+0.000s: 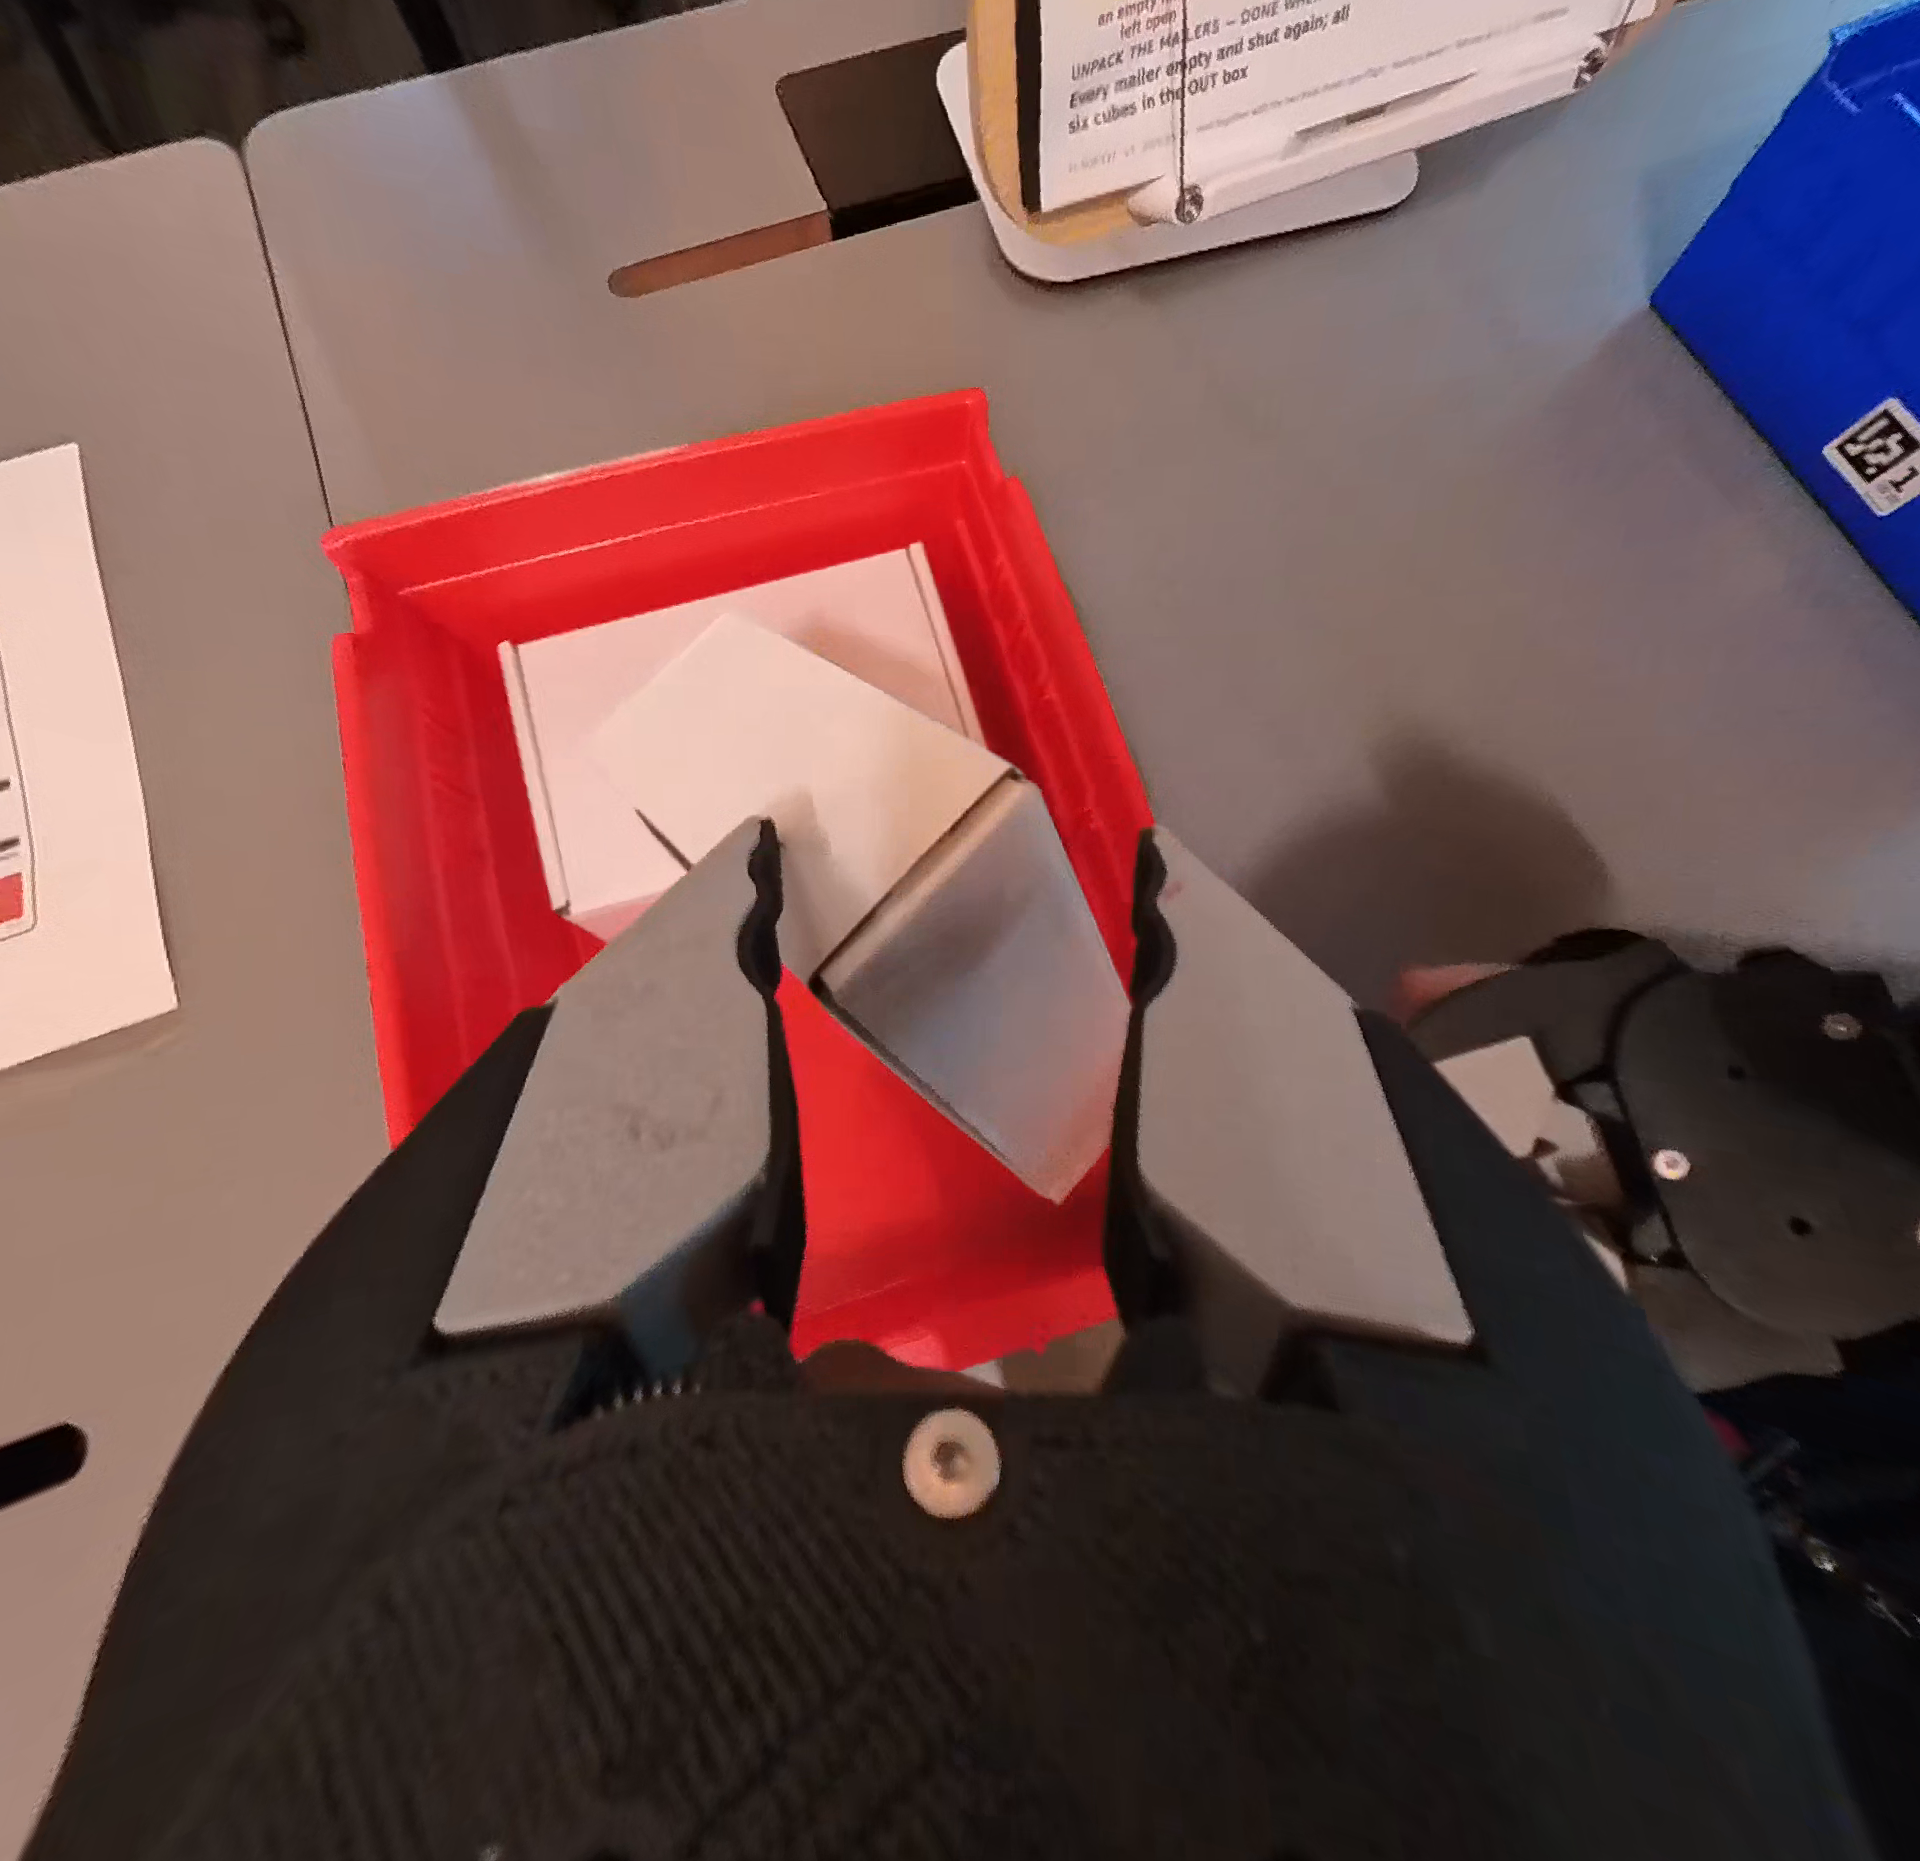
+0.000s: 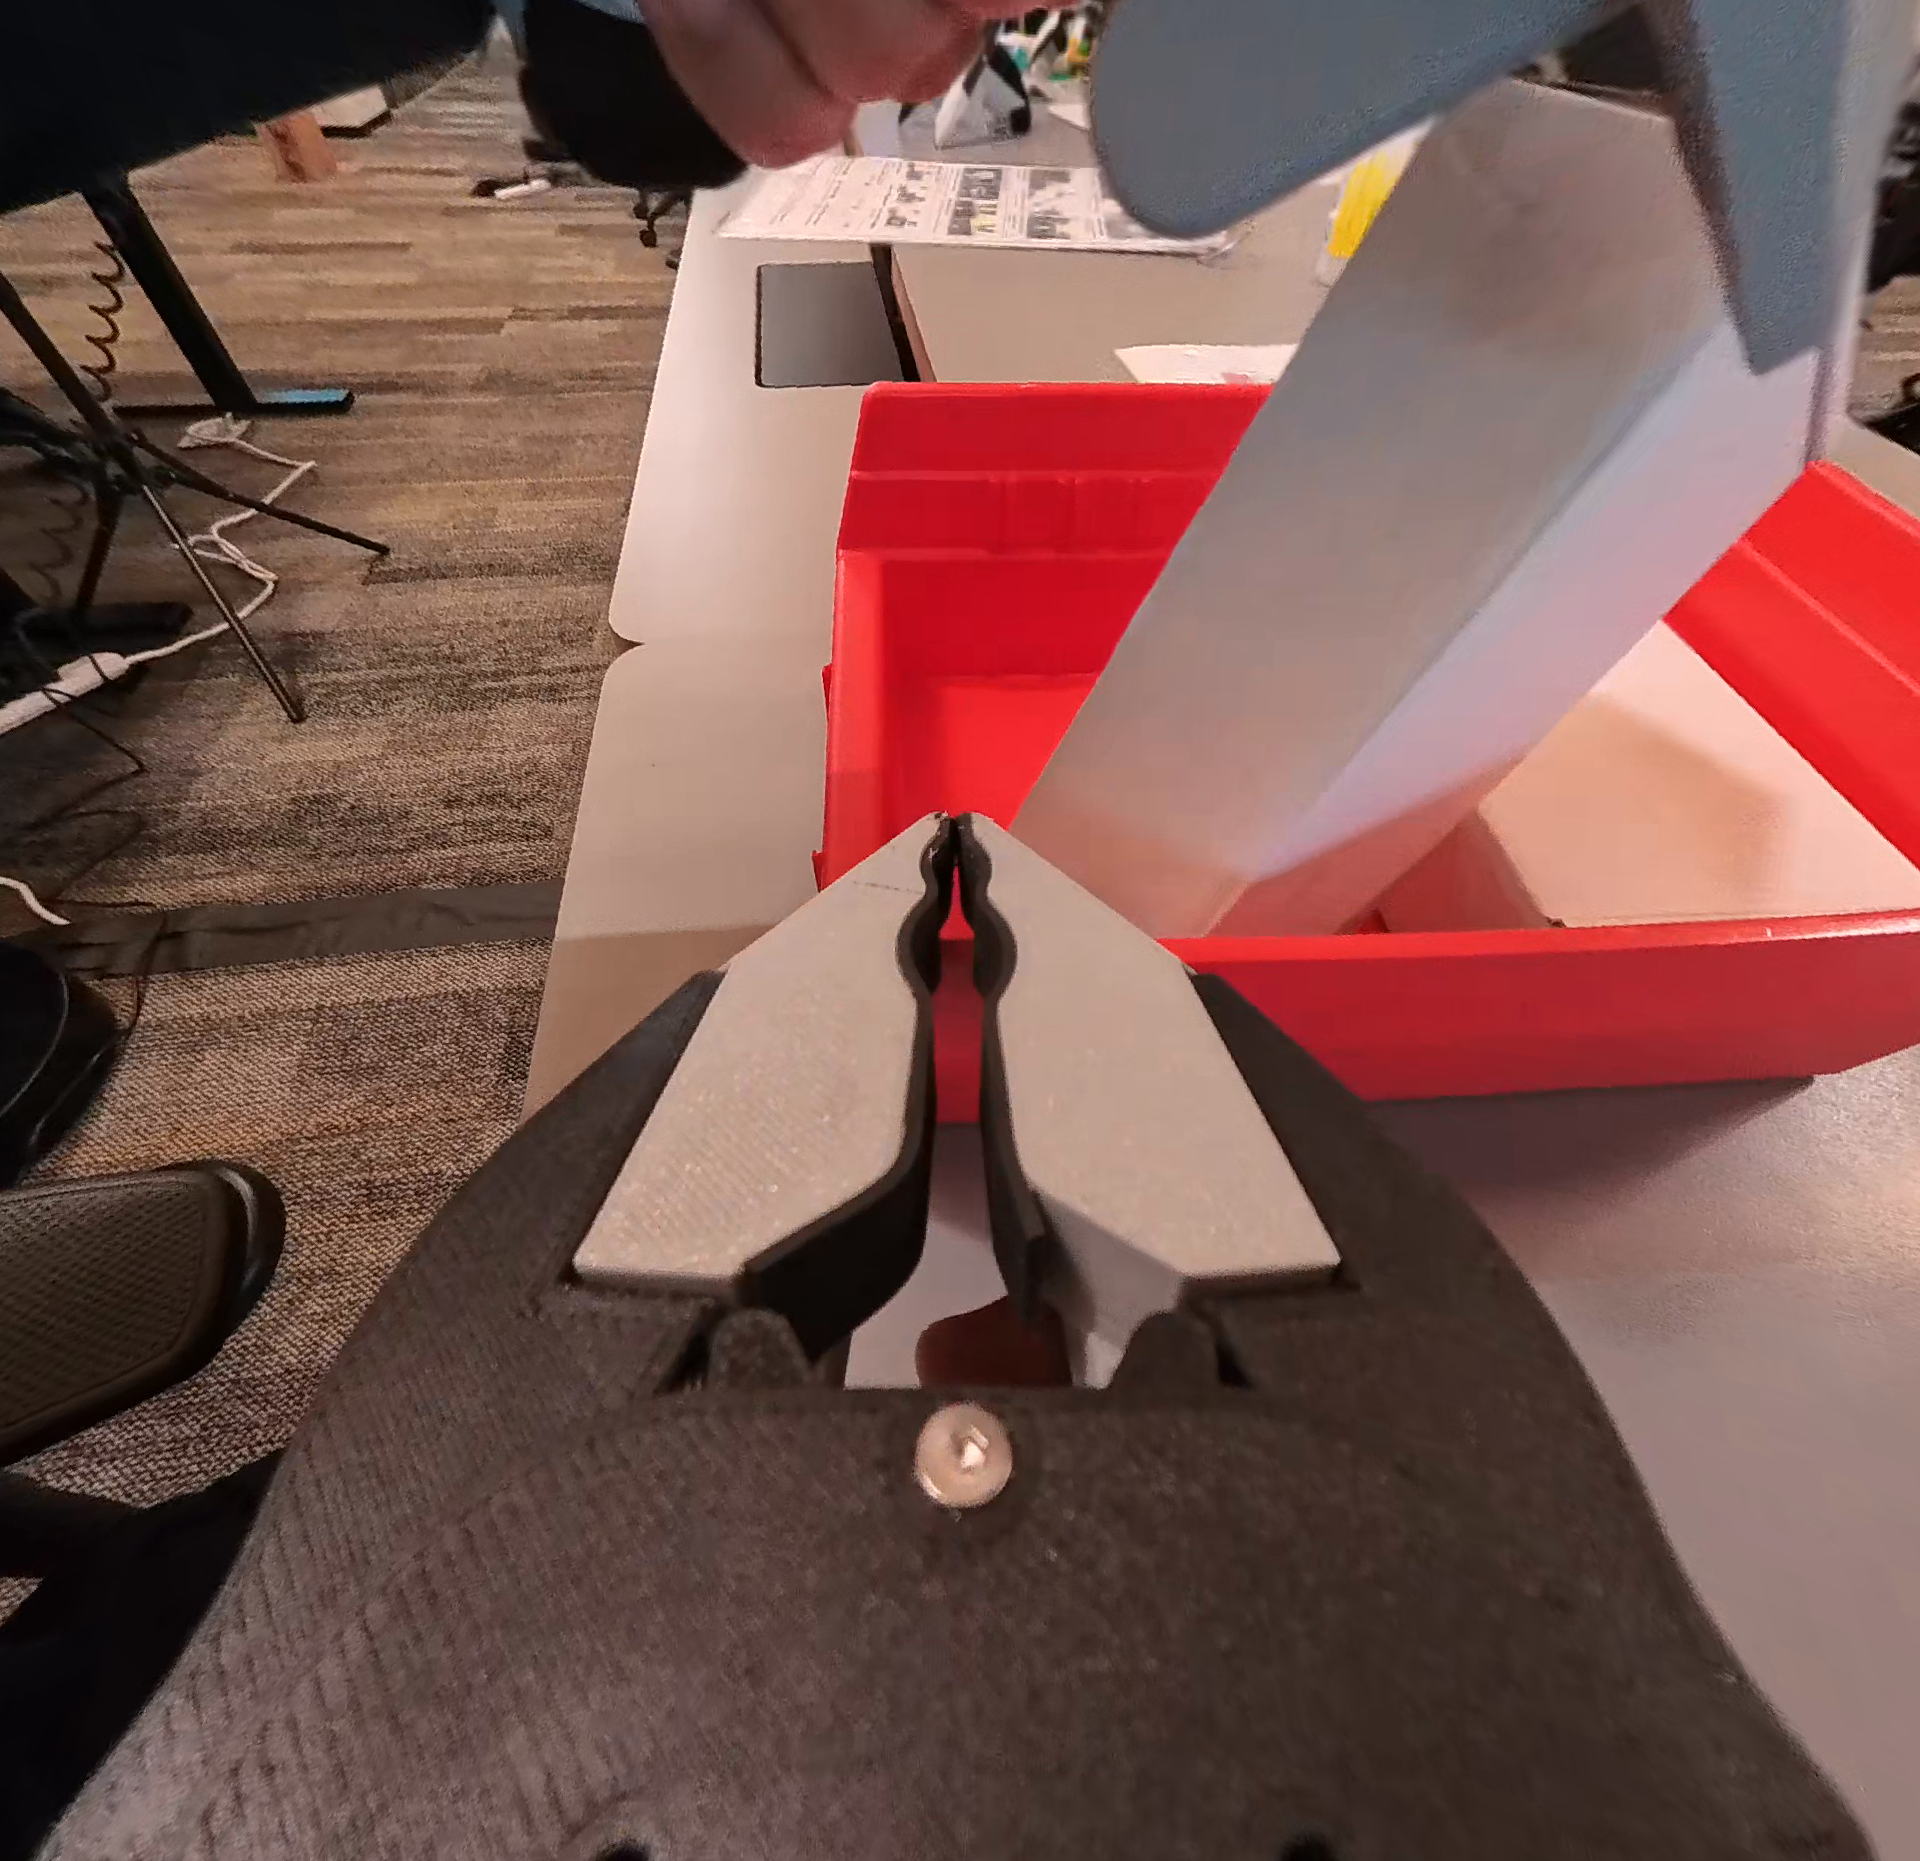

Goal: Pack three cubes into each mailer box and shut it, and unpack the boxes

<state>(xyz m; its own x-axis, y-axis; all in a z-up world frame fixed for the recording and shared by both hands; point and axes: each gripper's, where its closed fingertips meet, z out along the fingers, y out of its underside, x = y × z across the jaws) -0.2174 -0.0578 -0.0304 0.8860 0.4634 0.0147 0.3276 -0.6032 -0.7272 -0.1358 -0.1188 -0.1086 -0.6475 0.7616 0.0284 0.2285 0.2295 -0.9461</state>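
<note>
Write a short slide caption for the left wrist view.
Left gripper holds a white box tilted over a red bin.

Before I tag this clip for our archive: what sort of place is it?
Probably an office or lab set up for recording tasks: grey desks with cable slots, a carpeted floor with cables and a tripod, and an instruction sheet on a stand.

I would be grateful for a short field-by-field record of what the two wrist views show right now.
Bin: red bin on the grey table
Tilted mailer box: white, closed, lower end down in the bin
Flat mailer box: white, closed, lying on the bin floor
Left gripper: fingers on either side of the tilted mailer box, apparently gripping it
Right gripper: shut, empty, just outside the bin's wall
Cubes: none visible
Also present: blue box at the table's edge
</note>
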